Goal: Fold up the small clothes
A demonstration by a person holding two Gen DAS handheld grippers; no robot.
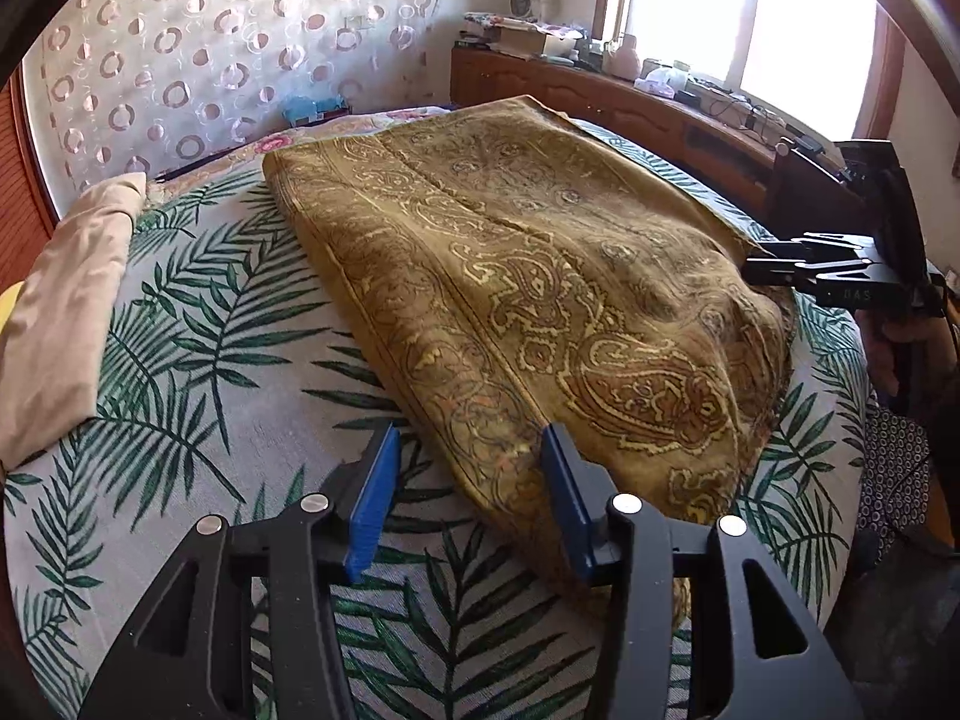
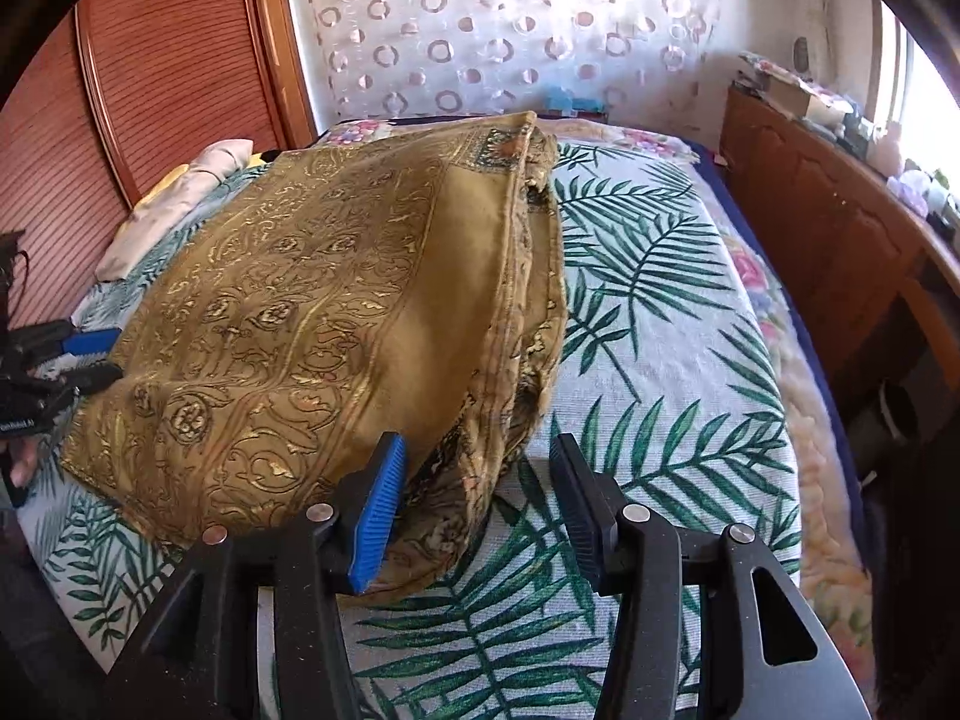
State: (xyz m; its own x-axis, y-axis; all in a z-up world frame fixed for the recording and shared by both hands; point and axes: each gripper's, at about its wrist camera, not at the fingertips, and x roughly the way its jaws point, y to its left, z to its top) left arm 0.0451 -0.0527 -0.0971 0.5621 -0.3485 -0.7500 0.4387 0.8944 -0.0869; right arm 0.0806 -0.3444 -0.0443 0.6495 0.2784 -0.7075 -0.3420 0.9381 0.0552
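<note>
A mustard-gold paisley cloth [image 1: 510,276] lies folded in layers on the palm-leaf bedspread [image 1: 198,360]; it also shows in the right wrist view [image 2: 312,324]. My left gripper [image 1: 471,480] is open, its blue pads straddling the cloth's near corner edge. My right gripper [image 2: 477,492] is open at the cloth's layered near edge, its left pad against the fabric. In the left wrist view the right gripper [image 1: 780,267] sits at the cloth's right edge. In the right wrist view the left gripper [image 2: 90,360] sits at the cloth's left edge.
A folded beige garment [image 1: 66,312] lies on the bed's left side. A wooden cabinet [image 1: 630,108] with clutter runs under the window along the right. A wooden slatted door [image 2: 150,72] and a patterned curtain [image 2: 510,30] stand behind the bed.
</note>
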